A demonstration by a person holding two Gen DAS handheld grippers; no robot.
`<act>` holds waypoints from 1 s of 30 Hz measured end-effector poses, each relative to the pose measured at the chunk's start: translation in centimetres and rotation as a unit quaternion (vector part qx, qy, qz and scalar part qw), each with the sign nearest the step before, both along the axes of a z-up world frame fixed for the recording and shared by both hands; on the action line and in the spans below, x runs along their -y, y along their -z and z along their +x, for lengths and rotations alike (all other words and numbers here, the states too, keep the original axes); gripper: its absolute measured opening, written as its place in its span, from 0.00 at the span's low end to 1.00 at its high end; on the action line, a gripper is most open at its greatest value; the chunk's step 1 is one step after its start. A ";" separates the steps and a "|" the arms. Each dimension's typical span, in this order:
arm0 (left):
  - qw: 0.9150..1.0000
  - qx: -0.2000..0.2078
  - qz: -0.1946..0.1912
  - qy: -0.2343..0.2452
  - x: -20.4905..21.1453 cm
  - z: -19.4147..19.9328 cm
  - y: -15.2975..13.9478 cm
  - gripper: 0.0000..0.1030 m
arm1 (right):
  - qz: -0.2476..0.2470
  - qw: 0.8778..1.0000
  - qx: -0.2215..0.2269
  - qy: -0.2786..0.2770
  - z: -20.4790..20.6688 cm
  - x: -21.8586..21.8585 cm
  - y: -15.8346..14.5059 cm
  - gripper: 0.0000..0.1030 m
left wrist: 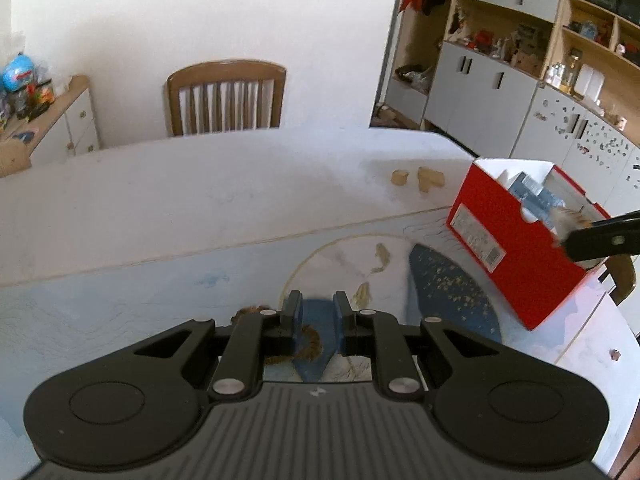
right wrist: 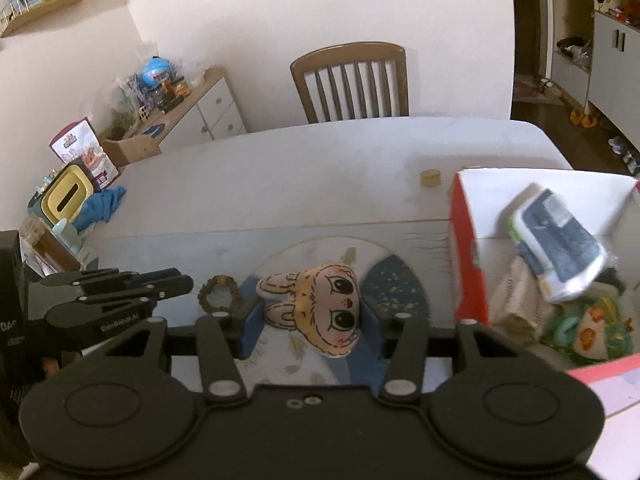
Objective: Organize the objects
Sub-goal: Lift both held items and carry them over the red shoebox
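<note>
Rabbit-face plush (right wrist: 320, 312), a flat cream-and-pink toy with big dark eyes, sits gripped between the blue fingers (right wrist: 251, 326) of the right gripper (right wrist: 312, 326), raised above the patterned mat (right wrist: 192, 252) on the counter (right wrist: 280, 160). Its long axis runs slantwise across the right wrist view: the two ears point toward the upper left, toward the left gripper (right wrist: 188, 280), and the chin points toward the lower right, with the face turned up at the camera. The fingers press on both sides of the head. Just right of the plush stands the open red box (right wrist: 468, 280), its white inside holding a dark blue and white packet (right wrist: 560, 240) and some colourful printed pouches (right wrist: 592, 328); that part is blurred. A brown ring (right wrist: 218, 294) lies on the mat between the two grippers. In the left wrist view the left gripper (left wrist: 318, 312) has its fingers clenched nearly together with nothing between them, hanging over the mat's blue patch (left wrist: 448, 296). Small tan blocks (left wrist: 430, 179) rest on the bare counter beyond the box. A wooden chair (right wrist: 352, 80) stands at the far edge.
</note>
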State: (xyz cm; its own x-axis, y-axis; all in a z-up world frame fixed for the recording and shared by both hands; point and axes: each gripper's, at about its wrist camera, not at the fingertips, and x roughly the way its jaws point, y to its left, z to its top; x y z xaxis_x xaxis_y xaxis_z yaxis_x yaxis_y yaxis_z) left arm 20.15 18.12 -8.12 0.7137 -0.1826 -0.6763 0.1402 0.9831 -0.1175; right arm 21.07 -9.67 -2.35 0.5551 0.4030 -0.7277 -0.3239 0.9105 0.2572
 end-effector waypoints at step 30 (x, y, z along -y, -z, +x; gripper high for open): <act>0.996 -0.059 0.051 -0.040 0.9 4.6 8.8 0.73 | -0.006 0.998 -0.020 0.053 -3.2 5.2 1.2 0.48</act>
State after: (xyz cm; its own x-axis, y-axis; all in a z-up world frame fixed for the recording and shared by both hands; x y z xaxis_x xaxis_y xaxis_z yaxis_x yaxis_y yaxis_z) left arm 24.75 17.27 -16.89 0.6370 -0.0545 -0.7689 0.0522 0.9983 -0.0275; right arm 17.85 -14.86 -3.57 0.5644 0.3354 -0.7543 -0.2153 0.9419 0.2578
